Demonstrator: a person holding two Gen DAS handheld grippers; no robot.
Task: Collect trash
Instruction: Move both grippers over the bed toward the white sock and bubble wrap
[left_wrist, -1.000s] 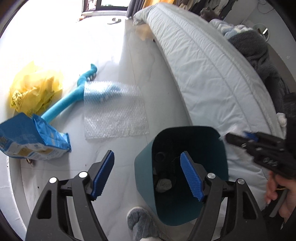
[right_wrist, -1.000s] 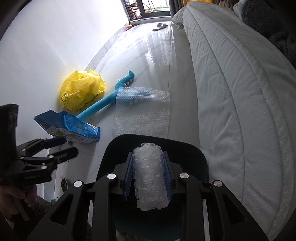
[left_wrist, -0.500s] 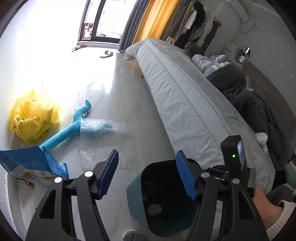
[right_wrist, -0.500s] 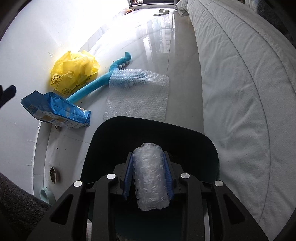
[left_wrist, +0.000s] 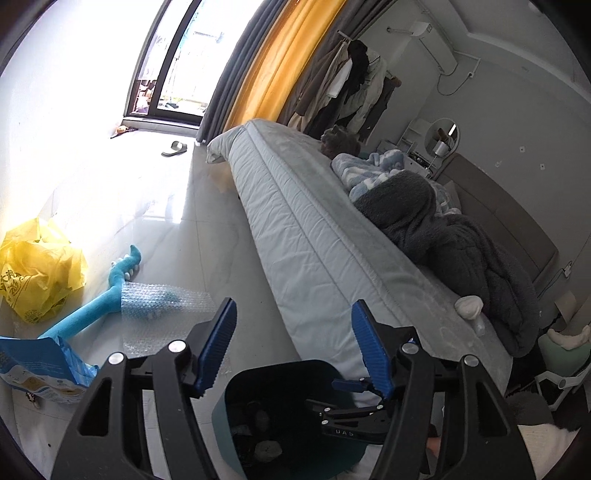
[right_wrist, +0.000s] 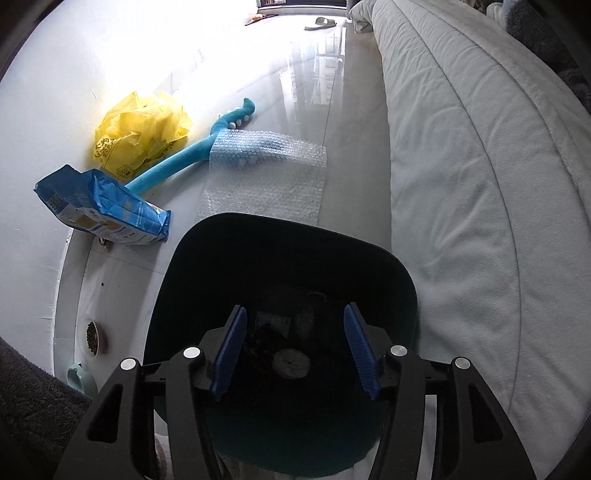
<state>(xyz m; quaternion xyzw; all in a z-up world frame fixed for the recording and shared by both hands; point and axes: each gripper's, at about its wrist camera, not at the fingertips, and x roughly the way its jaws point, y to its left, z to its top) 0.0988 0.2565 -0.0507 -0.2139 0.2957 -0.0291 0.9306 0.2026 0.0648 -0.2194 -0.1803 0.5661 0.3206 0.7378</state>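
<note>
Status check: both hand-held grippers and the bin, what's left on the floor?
Left hand-held gripper open, empty. Right hand-held gripper open over bin. Bubble wrap sheet, blue bag, yellow bag on floor. Nothing blocking.

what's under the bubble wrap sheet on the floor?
Through the clear bubble wrap sheet, part of the long blue foam toy shows under its far edge. The rest appears to be bare white floor.

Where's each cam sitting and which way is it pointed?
Left wrist: on the left gripper, aimed level along the floor beside the bed toward the window; own open fingers show, plus the right gripper over the bin.
Right wrist: on the right gripper, tilted down into the bin; own open fingers show.
Shared: bin, bubble wrap, yellow bag, bed.
</note>
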